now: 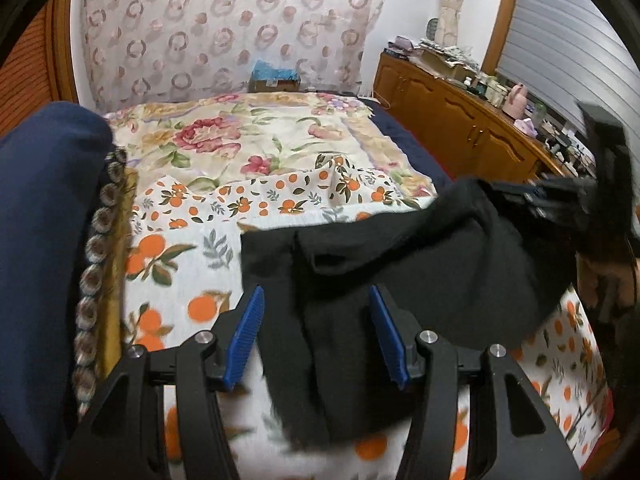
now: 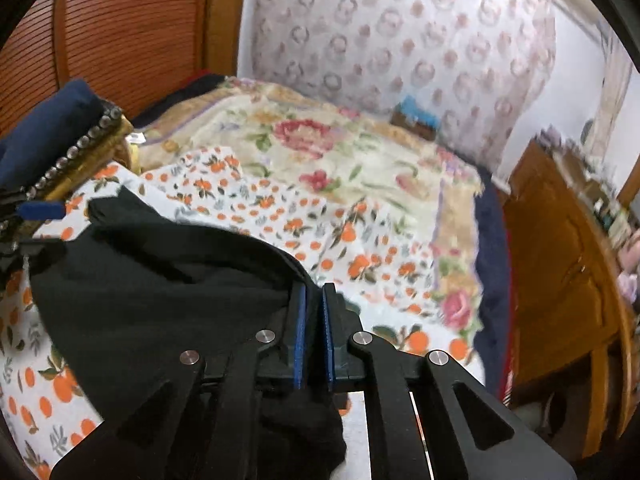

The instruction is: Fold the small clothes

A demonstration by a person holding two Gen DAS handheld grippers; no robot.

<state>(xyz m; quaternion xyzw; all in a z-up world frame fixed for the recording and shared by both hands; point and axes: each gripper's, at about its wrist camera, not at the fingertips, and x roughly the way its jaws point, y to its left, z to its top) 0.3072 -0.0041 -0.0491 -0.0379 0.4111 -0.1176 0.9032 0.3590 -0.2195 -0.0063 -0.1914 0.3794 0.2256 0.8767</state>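
Ribbed blue fingers [image 2: 313, 312] pinch soft, rumpled black garment [image 2: 160, 280].

A bed [image 1: 256, 140] under floral and orange-print covers; a patterned curtain [image 1: 224, 28] behind; a cluttered wooden cabinet [image 1: 452, 116] alongside; slatted shutters [image 1: 568, 52].

Black hand-held gripper [image 1: 316, 336]; blue ribbed pads [image 1: 247, 334]; silver screws.
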